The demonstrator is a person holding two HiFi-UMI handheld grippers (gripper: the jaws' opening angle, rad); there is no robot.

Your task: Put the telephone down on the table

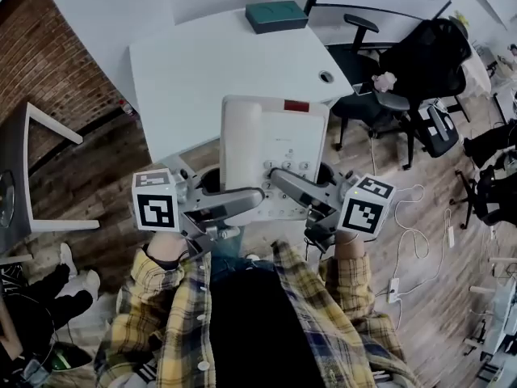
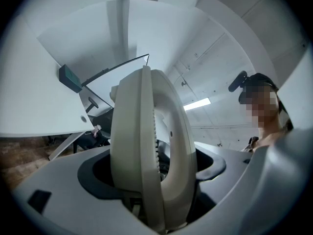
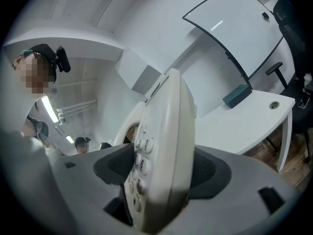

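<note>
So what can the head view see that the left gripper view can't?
Only the head view shows the marker cubes, the right claw, the plaid shirt, the black office chair and the telephone from its button side. Only the left gripper view shows the long ceiling light and the telephone edge-on, squeezed in the left claw. Both show the telephone, the white table and the dark green box on it.

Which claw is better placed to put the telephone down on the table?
Left, slightly. Both the left claw and right claw are shut on the telephone, but the table reaches closer on the left side.
</note>
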